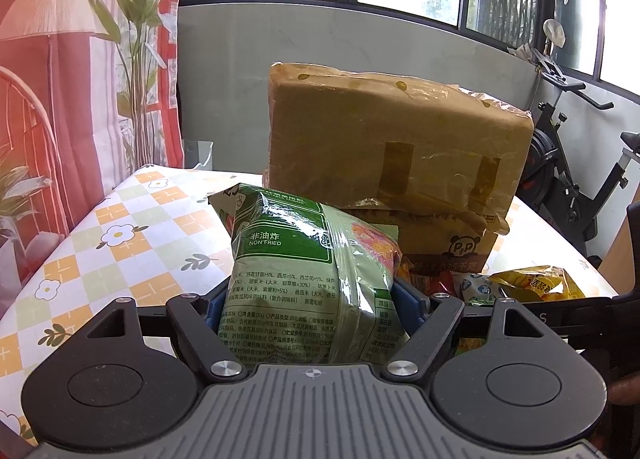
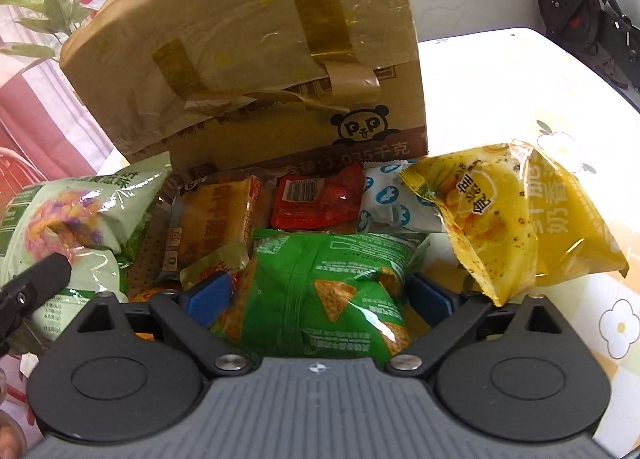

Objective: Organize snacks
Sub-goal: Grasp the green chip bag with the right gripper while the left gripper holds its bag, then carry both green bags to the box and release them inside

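Pale-green non-fried snack bag [image 1: 304,283] upright; green tortilla-chip bag [image 2: 324,291] flat, beside yellow chip bag [image 2: 520,227]; cardboard box [image 2: 256,59] behind.

Black linkage tool [image 1: 310,311], blue pads [image 2: 208,297], silver screws, possibly ribbed grey housing

The lower part of the pale green snack bag [image 1: 304,279] is hidden behind the left gripper [image 1: 312,311], and its fine print is too small to be read. The base of the cardboard box [image 2: 260,71] is covered by the snack pile. In the right wrist view, the green chip bag [image 2: 320,291] is cut off below by the right gripper [image 2: 320,295], and whether it is clamped cannot be told. The exercise bike [image 1: 576,163] is cut by the frame edge.
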Motion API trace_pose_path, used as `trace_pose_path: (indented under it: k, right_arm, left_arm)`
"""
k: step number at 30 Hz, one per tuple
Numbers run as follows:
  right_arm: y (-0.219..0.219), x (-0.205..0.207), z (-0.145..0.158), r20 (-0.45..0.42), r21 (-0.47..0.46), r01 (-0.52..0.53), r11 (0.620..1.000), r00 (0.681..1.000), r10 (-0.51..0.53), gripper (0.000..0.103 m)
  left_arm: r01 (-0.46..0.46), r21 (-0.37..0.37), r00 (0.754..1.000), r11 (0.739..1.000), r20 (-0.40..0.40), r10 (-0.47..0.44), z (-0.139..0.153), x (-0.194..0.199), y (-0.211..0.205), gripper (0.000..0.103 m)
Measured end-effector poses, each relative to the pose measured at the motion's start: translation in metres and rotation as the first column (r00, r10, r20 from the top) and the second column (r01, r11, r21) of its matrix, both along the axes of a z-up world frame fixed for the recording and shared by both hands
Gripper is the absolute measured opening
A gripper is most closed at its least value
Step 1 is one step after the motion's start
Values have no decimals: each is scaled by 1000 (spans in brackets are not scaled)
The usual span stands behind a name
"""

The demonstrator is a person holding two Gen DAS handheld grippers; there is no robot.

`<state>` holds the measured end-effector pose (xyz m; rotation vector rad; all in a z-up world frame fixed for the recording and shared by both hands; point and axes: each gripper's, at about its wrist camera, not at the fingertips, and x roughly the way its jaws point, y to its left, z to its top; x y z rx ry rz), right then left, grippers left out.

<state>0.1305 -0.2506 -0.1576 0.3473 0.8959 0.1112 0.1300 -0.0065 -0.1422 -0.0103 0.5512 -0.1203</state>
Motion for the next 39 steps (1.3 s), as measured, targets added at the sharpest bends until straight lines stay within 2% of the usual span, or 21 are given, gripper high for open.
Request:
trace_pose_path:
  k: [5,7,10,16,21,25,32,39]
  right_arm:
    - [1,-4,-4,38,-16,-16,1000,999,16,95]
    - [-1,-11,-4,68,-17,-12,1000,998,14,86]
    - [-5,-26,-2,111,5,-12,1000,994,12,82]
    - [-21,-39,14,198,70,17,997,980,-31,81]
    - [-23,-46,25,273,78,4,997,962,-26,81]
    - [-30,-49,32,324,131,-10,991,945,-34,81]
    - [-40,-54,57,463,112,-8,994,885,-46,81]
    - [-49,-42,94,566,89,-33,995,824,-23,81]
  left_arm:
    - [-4,0,1000,1000,-2,4,0,0,0,81]
    - [-8,1,1000,1000,2,8,1,0,0,81]
    - [-12,2,1000,1000,13,12,4,-3,0,81]
    - [-12,10,999,1000,43,12,12,-8,-1,81]
    - [-14,19,999,1000,52,13,16,-8,-2,81]
    - [-19,29,998,999,63,17,21,-7,1,81]
    - [-15,60,992,998,125,8,50,-5,14,81]
    - [5,33,978,999,207,-12,111,15,26,81]
